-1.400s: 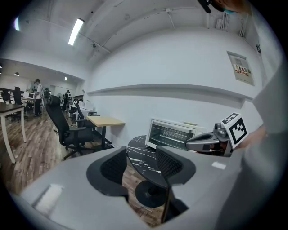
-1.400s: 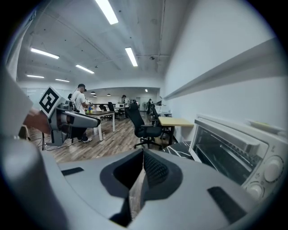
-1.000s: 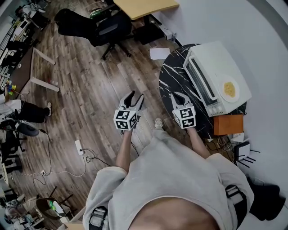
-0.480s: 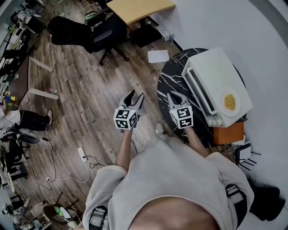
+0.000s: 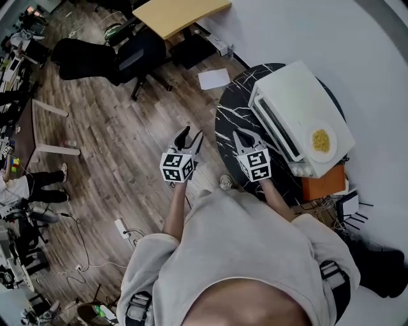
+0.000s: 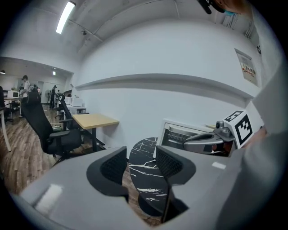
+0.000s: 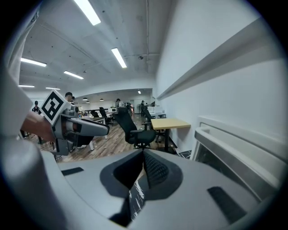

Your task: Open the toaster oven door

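Note:
The white toaster oven (image 5: 293,114) stands on a round black marble table (image 5: 231,114), its glass door (image 5: 275,129) closed and facing the person. A plate of yellow food (image 5: 321,141) rests on its top. My right gripper (image 5: 245,137) hovers over the table's near edge, a short way in front of the door, with its jaws shut and empty (image 7: 144,161); the door (image 7: 234,152) fills that view's right. My left gripper (image 5: 189,136) hangs over the wooden floor left of the table, jaws open with nothing between them (image 6: 140,161). The toaster oven (image 6: 180,134) appears behind them.
A black office chair (image 5: 137,54) and a wooden desk (image 5: 178,14) stand beyond the table. A sheet of paper (image 5: 213,78) lies on the floor. An orange box (image 5: 324,182) sits beside the table by the white wall. A power strip (image 5: 121,226) lies on the floor at left.
The view has shifted so the table and toaster oven sit slightly more to the left. Both grippers kept their spacing and stand a little farther forward; the door stays closed.

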Tool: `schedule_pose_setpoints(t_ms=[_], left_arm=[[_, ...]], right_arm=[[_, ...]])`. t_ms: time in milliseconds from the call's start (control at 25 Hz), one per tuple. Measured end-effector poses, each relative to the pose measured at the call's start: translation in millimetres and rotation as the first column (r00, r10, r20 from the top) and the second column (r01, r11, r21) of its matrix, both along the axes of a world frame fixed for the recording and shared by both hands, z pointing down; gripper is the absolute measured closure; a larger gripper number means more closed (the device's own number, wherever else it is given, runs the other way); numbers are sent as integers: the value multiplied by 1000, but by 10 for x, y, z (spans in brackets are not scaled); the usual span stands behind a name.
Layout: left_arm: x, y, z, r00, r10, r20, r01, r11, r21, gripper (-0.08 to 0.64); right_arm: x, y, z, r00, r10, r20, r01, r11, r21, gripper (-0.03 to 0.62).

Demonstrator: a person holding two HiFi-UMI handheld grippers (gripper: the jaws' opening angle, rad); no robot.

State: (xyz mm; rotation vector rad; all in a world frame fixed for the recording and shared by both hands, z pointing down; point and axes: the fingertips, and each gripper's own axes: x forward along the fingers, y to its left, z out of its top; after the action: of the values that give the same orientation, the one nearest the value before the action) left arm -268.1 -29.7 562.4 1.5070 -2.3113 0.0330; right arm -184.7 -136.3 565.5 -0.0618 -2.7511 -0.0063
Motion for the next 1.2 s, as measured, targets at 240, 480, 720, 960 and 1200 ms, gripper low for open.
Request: schedule_pose_setpoints(t_ms=[240, 480, 720, 960, 1200], left_arm=[[72, -401, -14, 993, 120, 6, -120, 993, 4, 351], [192, -797, 19, 959, 284, -4, -284, 959, 3, 351], [281, -1103, 20, 894, 449, -9, -449, 894, 12, 351], [414, -1267, 30, 808, 589, -18, -589, 808, 27, 351], [564, -1350, 21, 701, 713, -12, -712, 701, 35, 351]], right_arm=[[175, -238, 25, 995, 101, -4, -101, 995, 1, 578], [377, -484, 30, 968, 250, -14, -250, 968, 9, 578], [595, -646, 12, 904, 426, -21, -426, 905, 22, 578], [817, -677, -3, 818, 575, -25, -574, 818, 39, 578], [1112, -572, -2, 703, 710, -28, -708, 704, 54, 578]])
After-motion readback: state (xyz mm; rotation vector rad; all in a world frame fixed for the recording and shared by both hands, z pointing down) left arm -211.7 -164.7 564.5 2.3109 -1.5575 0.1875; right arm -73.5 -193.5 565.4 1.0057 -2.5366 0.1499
